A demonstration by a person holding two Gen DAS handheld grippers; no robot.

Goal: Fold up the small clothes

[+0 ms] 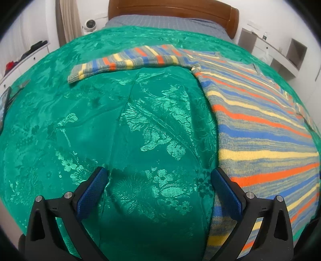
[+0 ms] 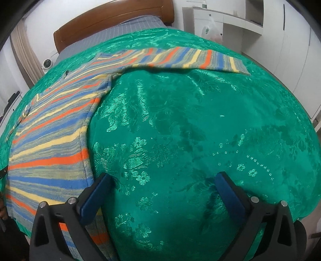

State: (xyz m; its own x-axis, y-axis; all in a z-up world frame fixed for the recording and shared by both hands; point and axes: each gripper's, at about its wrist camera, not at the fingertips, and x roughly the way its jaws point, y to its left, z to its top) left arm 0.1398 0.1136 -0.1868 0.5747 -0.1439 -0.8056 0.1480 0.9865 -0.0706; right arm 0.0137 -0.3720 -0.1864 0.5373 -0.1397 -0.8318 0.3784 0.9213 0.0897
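- Striped sweater [image 1: 260, 120] lies flat on the green bedspread [image 1: 120, 130], both sleeves spread sideways toward the wooden headboard [image 1: 172, 9].
- Left gripper [image 1: 158, 192]: jaws wide, holding nothing, above bare bedspread; its inner finger overlaps the sweater's side edge near the hem.
- Right gripper [image 2: 164, 196]: jaws wide, holding nothing; its inner finger overlaps the sweater's [image 2: 52, 144] opposite side edge.
- Broad bare bedspread [image 2: 190, 120] lies on either side of the sweater, under each sleeve.
- White shelving [image 1: 280, 56] stands beside the bed; a plastic bag [image 2: 210, 30] hangs there, contents unclear.
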